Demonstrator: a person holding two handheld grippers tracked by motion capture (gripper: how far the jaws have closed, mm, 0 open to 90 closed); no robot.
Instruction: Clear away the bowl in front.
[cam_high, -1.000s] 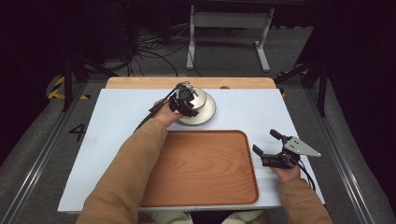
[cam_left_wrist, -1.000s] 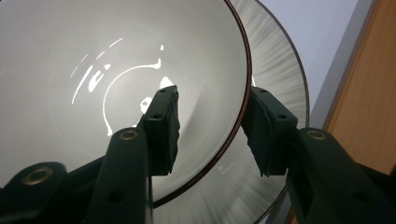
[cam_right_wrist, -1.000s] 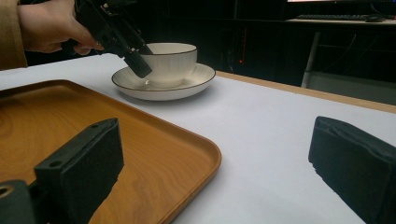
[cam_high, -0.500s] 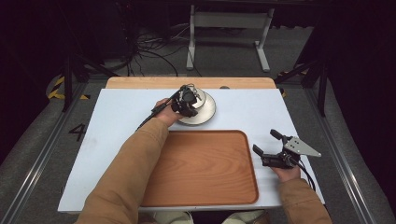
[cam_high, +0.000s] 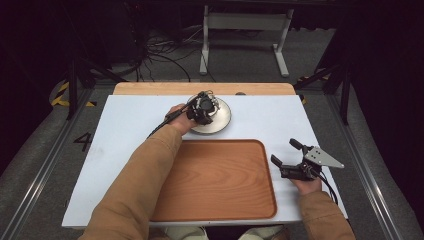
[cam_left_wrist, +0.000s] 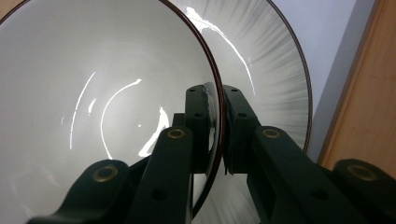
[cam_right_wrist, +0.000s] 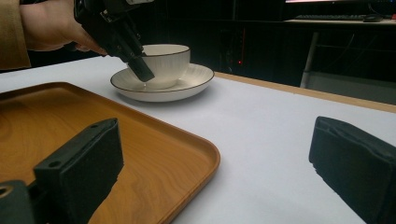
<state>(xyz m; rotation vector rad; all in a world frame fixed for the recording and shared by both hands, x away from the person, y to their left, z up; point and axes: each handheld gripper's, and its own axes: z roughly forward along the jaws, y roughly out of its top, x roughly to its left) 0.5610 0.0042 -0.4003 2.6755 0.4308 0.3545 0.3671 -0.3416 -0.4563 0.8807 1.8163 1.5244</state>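
Your left gripper (cam_left_wrist: 219, 126) has just been closing and now pinches the rim of the bowl (cam_right_wrist: 166, 58) sitting on the plate (cam_right_wrist: 196, 79), while your right gripper (cam_high: 290, 156) waits spread wide; lift crookedly and the thin glazed rim may slip free or drag the plate along.

A lab or test room set up for recording is shown, not a home. A white table (cam_high: 125, 150) is placed on a grey carpeted floor (cam_high: 35, 165), with metal rails (cam_high: 372, 175) run along both sides. Yellow and black hazard tape (cam_high: 62, 95) and a painted number (cam_high: 82, 141) are seen on the floor. Loose cables (cam_high: 160, 55) are left behind the table, beside the metal legs of a stand (cam_high: 245, 40). The surroundings are kept dark. A desk with a keyboard (cam_right_wrist: 327, 17) is made out farther back.
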